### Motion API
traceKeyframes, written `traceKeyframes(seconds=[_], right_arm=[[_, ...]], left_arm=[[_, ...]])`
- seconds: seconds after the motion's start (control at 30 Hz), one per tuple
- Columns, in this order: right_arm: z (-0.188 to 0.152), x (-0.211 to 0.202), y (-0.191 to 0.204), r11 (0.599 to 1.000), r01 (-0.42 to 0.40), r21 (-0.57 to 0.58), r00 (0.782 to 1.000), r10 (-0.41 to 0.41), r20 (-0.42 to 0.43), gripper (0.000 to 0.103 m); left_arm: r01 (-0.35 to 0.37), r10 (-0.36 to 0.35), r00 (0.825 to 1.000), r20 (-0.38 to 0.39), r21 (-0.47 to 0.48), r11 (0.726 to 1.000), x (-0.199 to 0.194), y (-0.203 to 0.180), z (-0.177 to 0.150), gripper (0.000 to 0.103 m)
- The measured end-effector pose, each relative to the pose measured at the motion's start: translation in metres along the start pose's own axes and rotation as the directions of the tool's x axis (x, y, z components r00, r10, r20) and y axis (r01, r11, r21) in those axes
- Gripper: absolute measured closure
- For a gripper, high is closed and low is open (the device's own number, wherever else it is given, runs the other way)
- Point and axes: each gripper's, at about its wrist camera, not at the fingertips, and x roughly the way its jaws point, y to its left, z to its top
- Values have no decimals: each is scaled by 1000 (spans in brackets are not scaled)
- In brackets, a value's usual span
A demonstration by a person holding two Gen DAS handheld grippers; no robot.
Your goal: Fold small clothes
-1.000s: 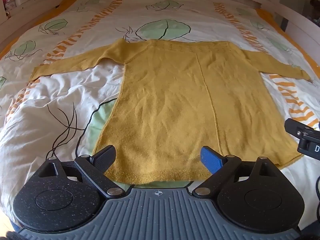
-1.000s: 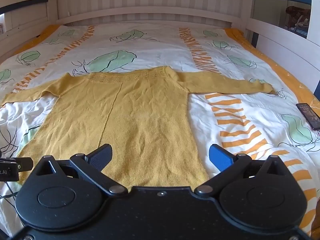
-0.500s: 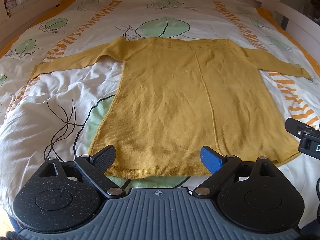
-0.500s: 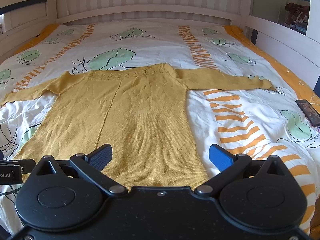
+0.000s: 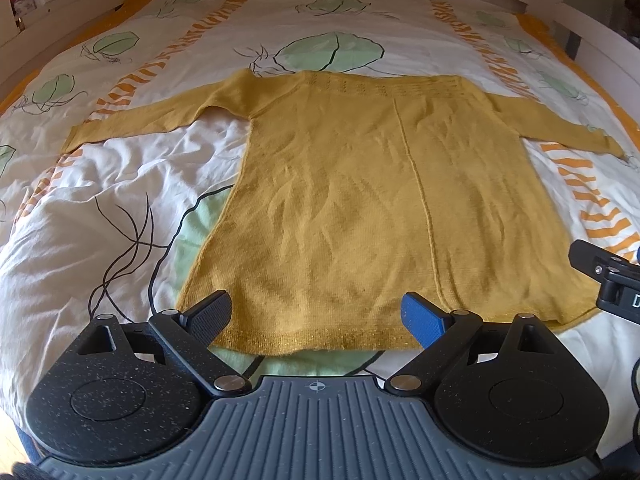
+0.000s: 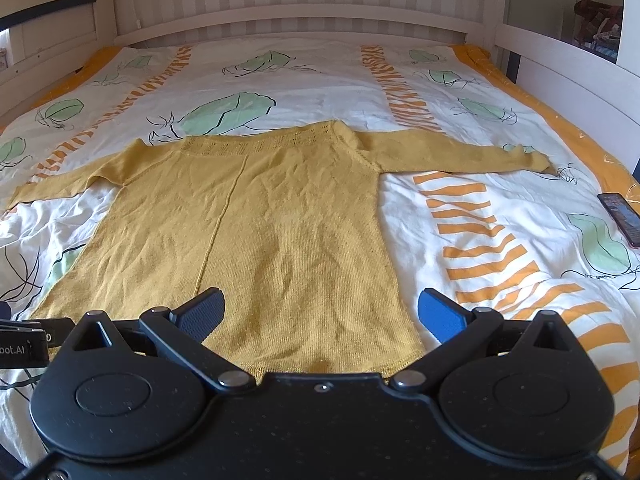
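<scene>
A mustard-yellow knitted sweater (image 5: 360, 200) lies flat on the bed, neck away from me, hem toward me, both sleeves spread out sideways. It also shows in the right wrist view (image 6: 256, 232). My left gripper (image 5: 316, 314) is open and empty, held just above the hem near its left half. My right gripper (image 6: 320, 310) is open and empty above the hem's right corner. Part of the right gripper's body shows at the right edge of the left wrist view (image 5: 608, 276).
The bed has a white duvet (image 6: 500, 220) with green leaves and orange stripes. A phone (image 6: 622, 218) lies near the bed's right edge. White wooden bed rails (image 6: 288, 20) stand at the head and along both sides.
Both grippers have pulled back slightly from the sweater, so the whole hem now shows in the left wrist view. Both stay open. The sweater has not moved.
</scene>
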Motion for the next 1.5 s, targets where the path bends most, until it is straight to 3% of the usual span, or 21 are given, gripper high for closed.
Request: traceKeyframes(seconds=[1.03,1.37,1.5], right_arm=[[0,13,8,1000,-30,-6,998,30,-52,1],[0,31,12,999,-50,1,993,50,-107,1],[2,40,13,994,-111,10,986,111,-122,1]], left_arm=[[2,-2,1000,-30,-11,1000,9,2,1,11],[48,-49,998,-33,-43,998,20,11,6,11],[77,-80,996,-39,-74,994,28,20,11,11]])
